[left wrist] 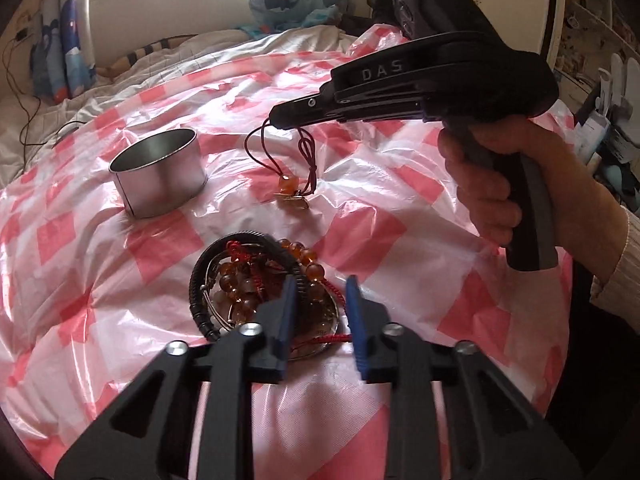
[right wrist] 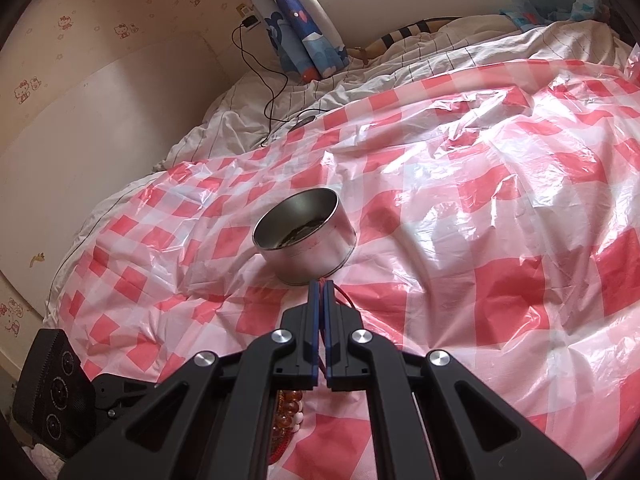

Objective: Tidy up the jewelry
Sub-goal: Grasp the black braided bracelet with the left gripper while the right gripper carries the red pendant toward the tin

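A round metal tin stands open on the red-and-white checked plastic sheet; in the right wrist view the tin holds something dark. My right gripper is shut on the dark red cord of a necklace; its amber pendant rests on the sheet right of the tin. In the right wrist view the gripper is shut on the cord just before the tin. My left gripper is open above a metal lid heaped with amber bead bracelets and a black bangle.
The sheet covers a rumpled bed with a white quilt. A black cable runs from a wall socket at the far left. Whale-print curtains hang by the window. Amber beads show under my right gripper.
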